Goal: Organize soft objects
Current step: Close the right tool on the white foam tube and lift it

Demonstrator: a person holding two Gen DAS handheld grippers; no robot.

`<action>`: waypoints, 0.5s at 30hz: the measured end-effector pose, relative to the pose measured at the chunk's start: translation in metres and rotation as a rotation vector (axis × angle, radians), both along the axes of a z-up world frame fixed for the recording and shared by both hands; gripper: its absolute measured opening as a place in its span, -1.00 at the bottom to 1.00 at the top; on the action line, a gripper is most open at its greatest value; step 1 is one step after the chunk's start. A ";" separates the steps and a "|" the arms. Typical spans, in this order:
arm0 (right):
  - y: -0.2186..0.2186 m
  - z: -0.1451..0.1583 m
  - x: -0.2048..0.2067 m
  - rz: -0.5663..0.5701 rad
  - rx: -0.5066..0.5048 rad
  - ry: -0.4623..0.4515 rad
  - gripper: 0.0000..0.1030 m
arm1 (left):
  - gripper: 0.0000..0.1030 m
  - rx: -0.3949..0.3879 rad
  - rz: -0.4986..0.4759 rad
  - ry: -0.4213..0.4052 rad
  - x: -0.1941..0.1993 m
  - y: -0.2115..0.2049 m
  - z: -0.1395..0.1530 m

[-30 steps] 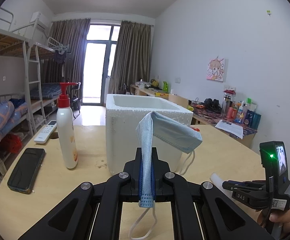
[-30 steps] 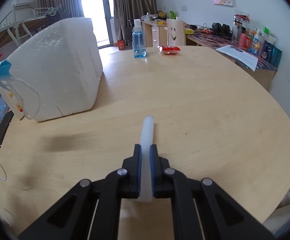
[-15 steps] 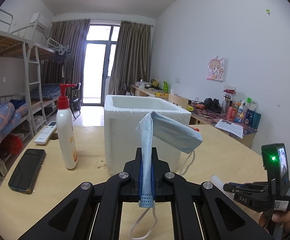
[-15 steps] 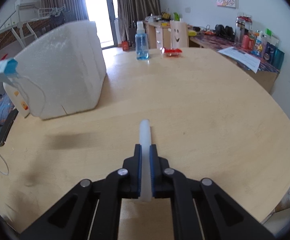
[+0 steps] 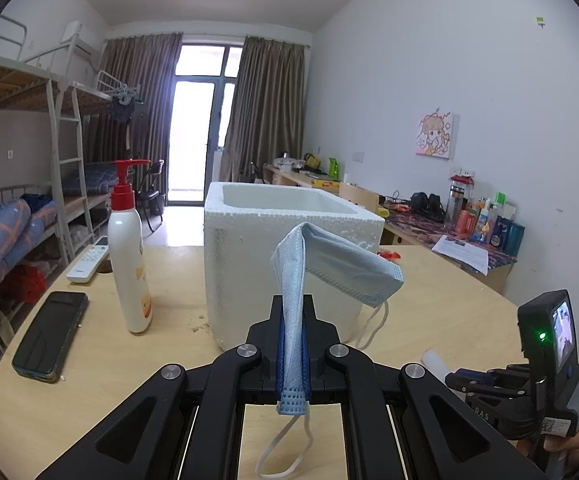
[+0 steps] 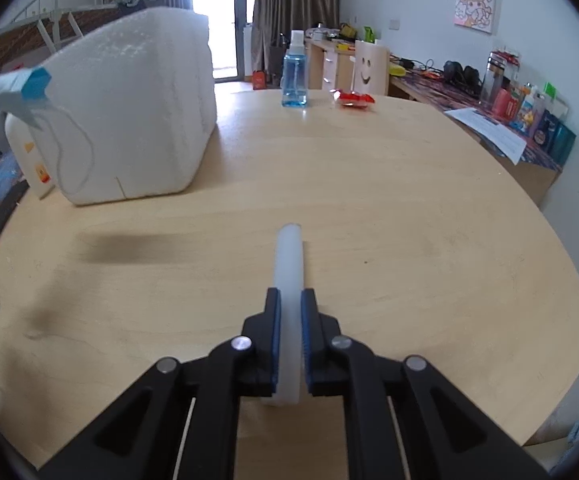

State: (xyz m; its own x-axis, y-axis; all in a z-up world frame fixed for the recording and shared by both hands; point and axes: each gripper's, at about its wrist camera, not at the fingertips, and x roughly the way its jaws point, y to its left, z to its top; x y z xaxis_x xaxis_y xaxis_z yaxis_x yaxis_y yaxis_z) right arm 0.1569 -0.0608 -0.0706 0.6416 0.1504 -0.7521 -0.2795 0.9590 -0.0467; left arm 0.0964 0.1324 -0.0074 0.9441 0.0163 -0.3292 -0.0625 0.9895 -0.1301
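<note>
Both hands are loaded here! The left gripper [image 5: 293,344] has its jaws clenched on a blue face mask [image 5: 329,268], pinched at one end so the rest flops forward and droops, ear loops dangling, right in front of the white foam box [image 5: 285,236]. The right gripper [image 6: 288,336] is grasping a white soft tube [image 6: 288,264], its free end low over the bare counter [image 6: 409,208] (whether it touches the wood, I cannot tell).

What has changed over the last second? Very little on the left: mask and gripper sit where they were. On the right, the view has rolled slightly and the jaws look a shade wider around the tube than a moment ago, though the blue pads are against it all the same. My read: the tube may be about to be let go or re-seated, while the mask waits its turn for the open box.

The count: one mask, one tube, one foam box. Also one red-capped pump bottle [image 5: 129,248], one phone [image 5: 51,336], one remote control [image 5: 88,260] (all left of the box), plus one blue spray bottle [image 6: 295,76] and one red wrapper [image 6: 353,98] at the far edge.
</note>
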 end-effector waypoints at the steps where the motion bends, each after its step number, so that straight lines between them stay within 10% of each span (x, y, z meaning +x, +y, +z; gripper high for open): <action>1: -0.001 -0.002 0.001 -0.001 -0.012 0.000 -0.74 | -0.87 0.001 -0.001 0.002 0.001 -0.001 0.000; 11: -0.007 -0.002 0.000 0.023 -0.033 -0.004 -0.54 | -0.87 0.014 -0.004 0.018 0.009 -0.012 -0.003; 15: -0.012 0.001 -0.001 0.029 -0.030 -0.022 0.09 | -0.87 0.019 -0.010 0.021 0.013 -0.019 -0.003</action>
